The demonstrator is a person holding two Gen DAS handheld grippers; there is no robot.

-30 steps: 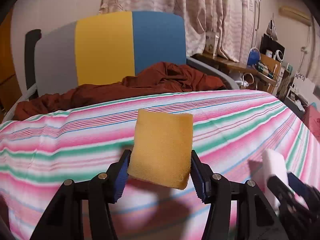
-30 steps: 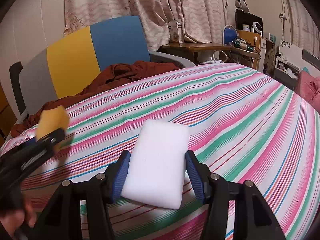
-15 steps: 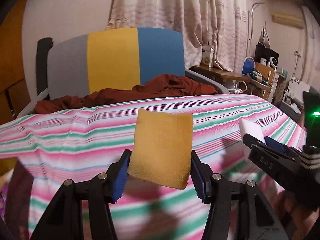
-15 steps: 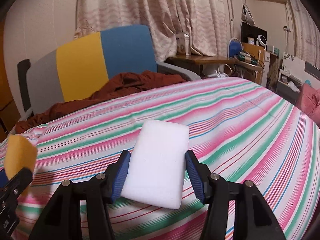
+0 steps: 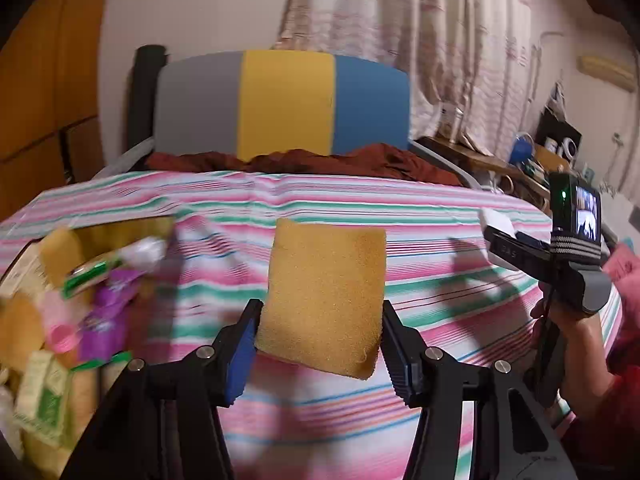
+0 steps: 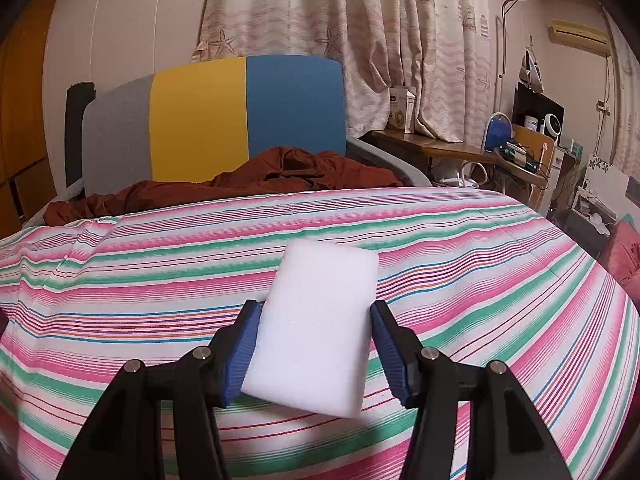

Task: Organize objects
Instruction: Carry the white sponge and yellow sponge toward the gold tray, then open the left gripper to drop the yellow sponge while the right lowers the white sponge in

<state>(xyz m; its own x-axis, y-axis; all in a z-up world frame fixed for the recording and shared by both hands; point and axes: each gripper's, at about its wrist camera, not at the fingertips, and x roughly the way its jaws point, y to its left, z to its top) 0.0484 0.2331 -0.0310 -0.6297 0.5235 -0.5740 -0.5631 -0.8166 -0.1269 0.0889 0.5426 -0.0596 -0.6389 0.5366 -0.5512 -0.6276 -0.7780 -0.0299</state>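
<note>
The left gripper [image 5: 320,344] has swung left, squeezing its yellow sponge [image 5: 325,296] beside a full cardboard box [image 5: 60,300]; the right gripper [image 6: 314,350] pinches a white sponge [image 6: 316,328].

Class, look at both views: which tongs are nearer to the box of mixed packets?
Left. The left tongs, holding the yellow sponge, have the box of mixed packets just to their left. The right tongs, holding the white sponge, are farther right.

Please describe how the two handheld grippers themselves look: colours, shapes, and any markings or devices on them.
Left gripper and right gripper look alike: black angular linkage arms with silver screw heads, and blue ribbed pads inside. From the left view, the right gripper carries a camera with a green light, strapped on; its handle looks grey.
</note>
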